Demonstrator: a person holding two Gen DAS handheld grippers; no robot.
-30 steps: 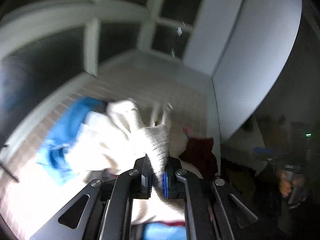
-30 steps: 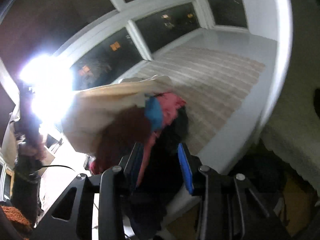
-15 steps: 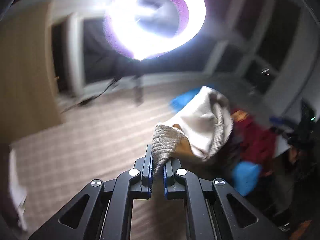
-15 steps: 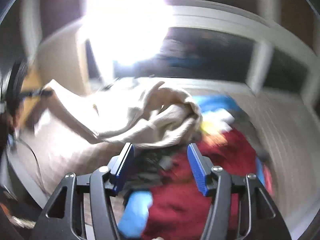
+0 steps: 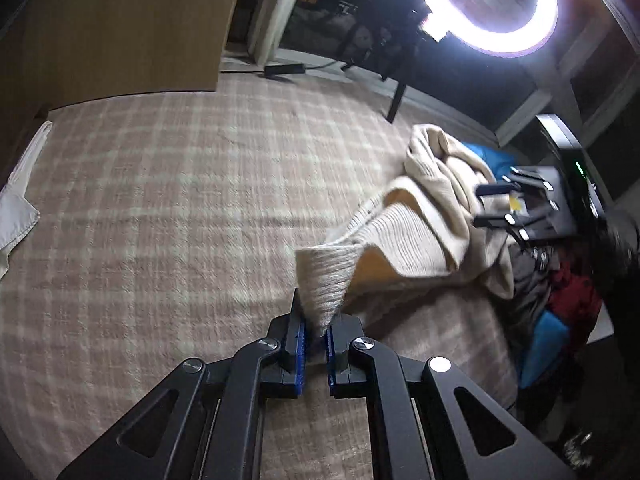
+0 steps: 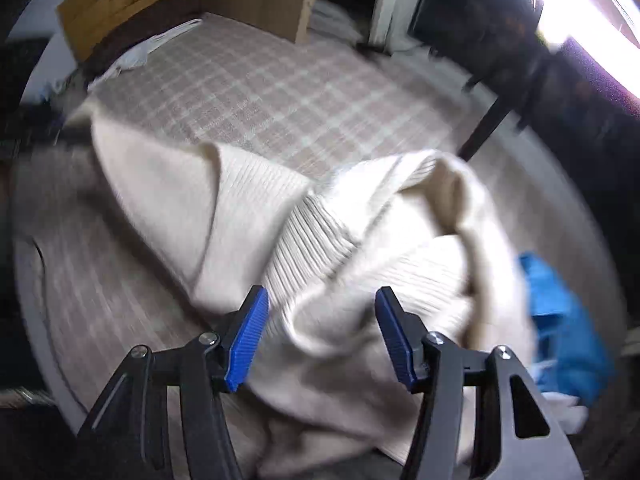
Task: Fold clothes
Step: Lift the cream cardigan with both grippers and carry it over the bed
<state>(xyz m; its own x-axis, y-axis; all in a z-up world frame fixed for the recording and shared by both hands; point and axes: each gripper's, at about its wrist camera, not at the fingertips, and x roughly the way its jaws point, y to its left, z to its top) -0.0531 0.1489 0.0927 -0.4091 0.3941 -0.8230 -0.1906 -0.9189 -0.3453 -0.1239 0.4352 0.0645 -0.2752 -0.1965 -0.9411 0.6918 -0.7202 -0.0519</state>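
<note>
Two grippers: left gripper (image 5: 316,340) clenched on cream sweater (image 5: 420,232) hem; right gripper (image 6: 322,336) released, w/ sweater beneath, over plaid blanket (image 5: 160,220).

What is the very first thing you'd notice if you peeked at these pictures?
Probably the big cream knitted sweater, bunched up on the checked blanket, with its ribbed edge pinched in the left gripper. The right gripper hangs over it with its blue jaws apart. A glaring ring light shines at the top right of the left view, above a heap of red and blue clothes at the blanket's right edge.
</note>
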